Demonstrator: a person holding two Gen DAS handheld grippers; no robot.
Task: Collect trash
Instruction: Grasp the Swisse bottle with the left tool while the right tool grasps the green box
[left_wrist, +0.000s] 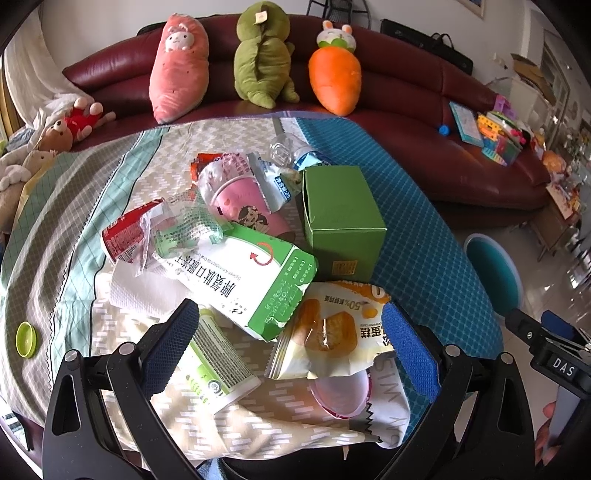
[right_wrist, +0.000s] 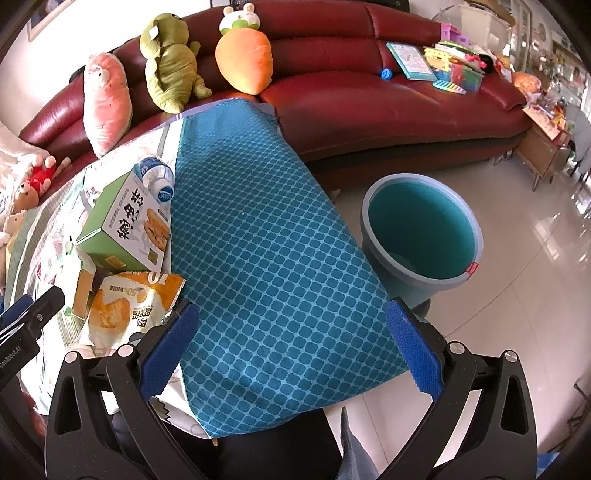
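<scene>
Presently, trash pile on tabletop (left_wrist: 424, 221): green box (left_wrist: 341, 221), medicine carton (left_wrist: 255, 284), cake wrapper (left_wrist: 332, 328). Left gripper (left_wrist: 291, 347) fingers spread wide over wrapper, empty. Right gripper (right_wrist: 291, 350) likewise open above blue cloth; teal bucket (right_wrist: 421, 236) on floor beside.

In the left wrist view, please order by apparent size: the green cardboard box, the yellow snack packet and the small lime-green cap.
1. Green cardboard box.
2. Yellow snack packet, close behind; it lies nearer the camera, so this order is unsure.
3. Small lime-green cap, clearly smallest.
</scene>
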